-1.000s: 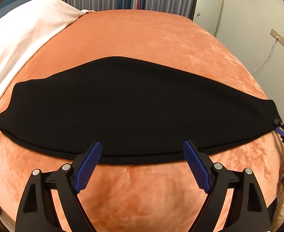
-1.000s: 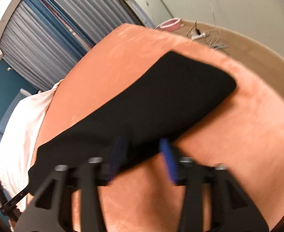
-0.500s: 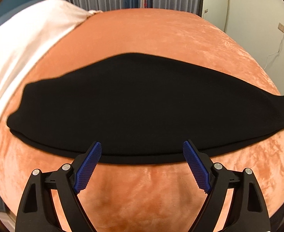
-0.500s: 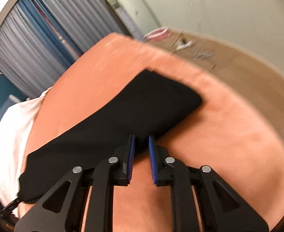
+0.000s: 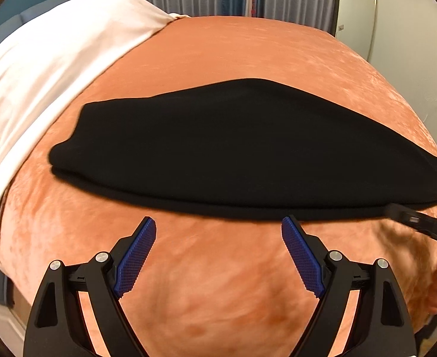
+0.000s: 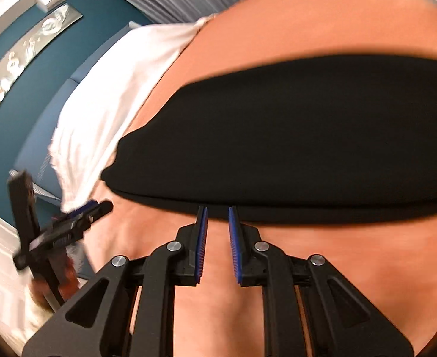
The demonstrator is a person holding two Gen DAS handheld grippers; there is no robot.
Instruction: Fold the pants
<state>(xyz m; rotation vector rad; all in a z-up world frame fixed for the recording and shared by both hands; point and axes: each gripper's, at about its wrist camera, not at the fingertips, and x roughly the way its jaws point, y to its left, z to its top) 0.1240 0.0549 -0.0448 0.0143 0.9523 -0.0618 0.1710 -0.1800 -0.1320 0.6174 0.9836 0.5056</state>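
the long black folded pants (image 5: 248, 148) lie flat on the orange velvety bedspread (image 5: 218, 282), long axis crosswise. the left gripper (image 5: 218, 253), spread wide and empty, hovers beside the near edge; the right gripper (image 6: 218, 238), nearly clenched, seems empty, tips at that hem, probably nearer.

Warm indoor light, fisheye warp, rt-view motion blur.
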